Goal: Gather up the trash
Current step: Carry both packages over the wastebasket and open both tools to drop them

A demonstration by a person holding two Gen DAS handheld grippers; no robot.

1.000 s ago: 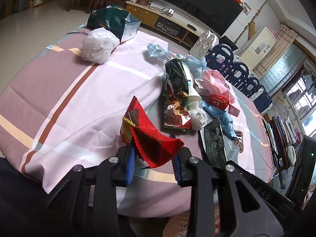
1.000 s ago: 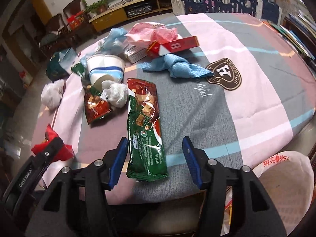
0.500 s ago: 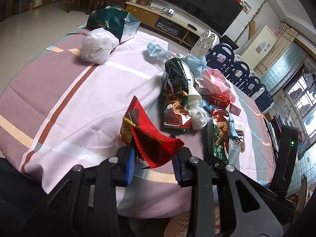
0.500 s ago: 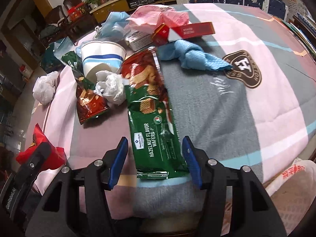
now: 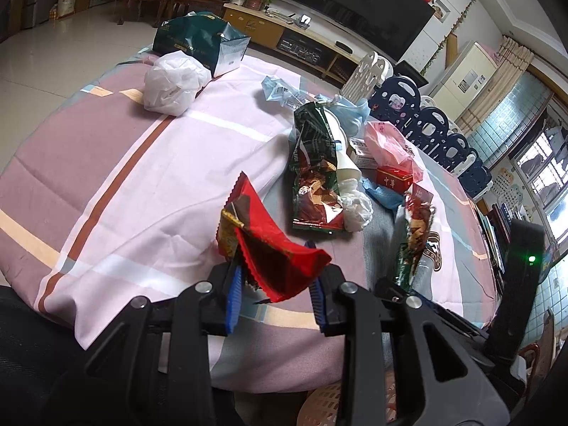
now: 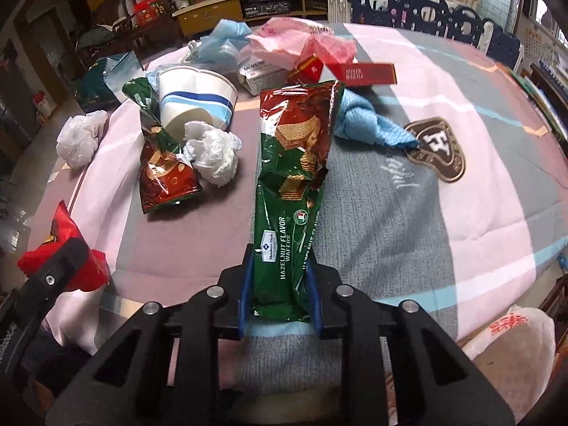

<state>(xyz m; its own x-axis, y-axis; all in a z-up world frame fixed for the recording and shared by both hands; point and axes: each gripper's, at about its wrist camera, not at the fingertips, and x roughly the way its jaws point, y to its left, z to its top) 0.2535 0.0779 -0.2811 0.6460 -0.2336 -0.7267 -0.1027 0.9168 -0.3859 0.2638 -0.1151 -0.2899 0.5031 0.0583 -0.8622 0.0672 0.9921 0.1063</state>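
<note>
Gripping a hazelnut wafers wrapper (image 6: 287,191), the right gripper (image 6: 279,291) was clamped while the left gripper (image 5: 275,293) pinched a red wrapper (image 5: 269,248).

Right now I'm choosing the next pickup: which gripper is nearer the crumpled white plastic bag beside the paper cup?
Right. The right gripper, holding the wafer wrapper, sits just right of the bag; the left gripper is farther left.

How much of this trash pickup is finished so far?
Nothing visibly binned yet. In hand: the left gripper holds a red wrapper, the right gripper clamps the hazelnut wafer bag. Left on the table: paper cup, crumpled white bag, blue cloth, red box, more.
</note>
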